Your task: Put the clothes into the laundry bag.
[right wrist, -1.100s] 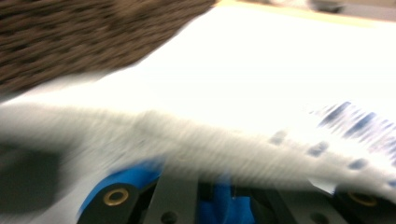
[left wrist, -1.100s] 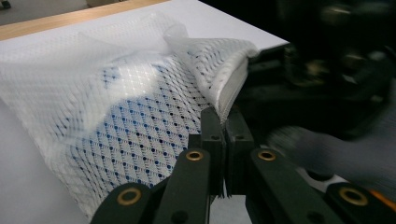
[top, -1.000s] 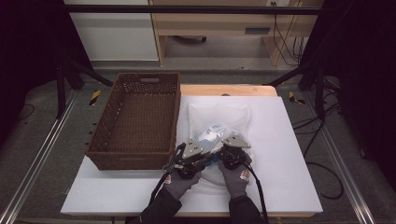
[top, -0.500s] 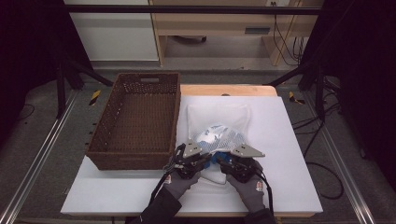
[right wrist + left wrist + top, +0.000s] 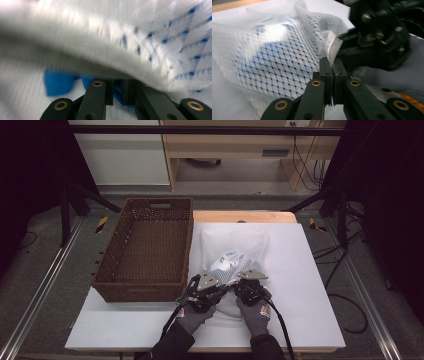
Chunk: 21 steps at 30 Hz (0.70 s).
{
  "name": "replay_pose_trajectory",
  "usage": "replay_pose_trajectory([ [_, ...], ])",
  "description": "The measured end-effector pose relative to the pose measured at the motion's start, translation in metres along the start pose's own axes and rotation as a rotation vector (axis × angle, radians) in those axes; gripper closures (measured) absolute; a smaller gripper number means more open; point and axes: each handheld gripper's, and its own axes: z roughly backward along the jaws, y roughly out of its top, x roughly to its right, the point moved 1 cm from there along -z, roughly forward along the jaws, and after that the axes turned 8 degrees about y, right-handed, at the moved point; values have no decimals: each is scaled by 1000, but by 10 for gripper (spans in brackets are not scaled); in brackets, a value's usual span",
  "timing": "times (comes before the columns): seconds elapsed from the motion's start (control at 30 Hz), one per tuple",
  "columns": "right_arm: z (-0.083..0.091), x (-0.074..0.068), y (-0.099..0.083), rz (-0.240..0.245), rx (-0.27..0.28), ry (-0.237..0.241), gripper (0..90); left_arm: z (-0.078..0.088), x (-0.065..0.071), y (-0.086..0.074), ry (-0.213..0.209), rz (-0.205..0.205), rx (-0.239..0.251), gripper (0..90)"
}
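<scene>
A white mesh bag (image 5: 234, 245) lies on the white table (image 5: 305, 295), with blue-dotted cloth (image 5: 274, 57) showing through the mesh. My left gripper (image 5: 224, 284) (image 5: 332, 62) is shut on the bag's grey rim band (image 5: 334, 48) at its near end. My right gripper (image 5: 238, 282) (image 5: 119, 83) sits close beside it at the same rim. Its jaws have just been closing and now stand almost together under the rim band (image 5: 75, 60), with blue fabric (image 5: 118, 96) in the narrow gap. Gloved hands hold both grippers.
An empty brown wicker basket (image 5: 107, 265) stands on the table's left side, right next to the bag and my left hand. The table has bare white surface to the right of the bag and along its front edge. Dark frame posts stand beyond the table.
Half a second ago my right gripper had swung out to the right, away from the bag. It is now back at the rim beside the left gripper. The left has held still.
</scene>
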Motion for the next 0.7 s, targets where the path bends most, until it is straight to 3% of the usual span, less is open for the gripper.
replay_pose_trajectory([
  [0.1, 0, 2, 6, -20, 74, -26, 828, 3, 2, 0, -10, -15, 3, 883],
  [0.13, -2, 4, 7, -20, 83, -56, 826, 2, 3, -1, -11, -16, -2, 883],
  [0.23, -8, 11, 3, -19, 40, -115, 813, -3, 3, -8, -10, -20, -30, 882],
  [0.3, -8, 13, 2, -21, 21, -117, 788, -8, 2, -14, -7, -20, -52, 882],
  [0.4, 2, 12, 1, -8, 15, -77, 700, -11, 1, -18, -2, -18, -68, 880],
  [0.47, 15, 12, -2, -1, 33, -26, 653, -11, 0, -18, 0, -20, -70, 878],
  [0.53, 31, 11, -7, 3, 36, 24, 624, -10, 0, -17, 1, -22, -73, 868],
  [0.7, 73, 11, -18, 38, 50, 99, 608, -5, 1, -15, 9, -41, -80, 801],
])
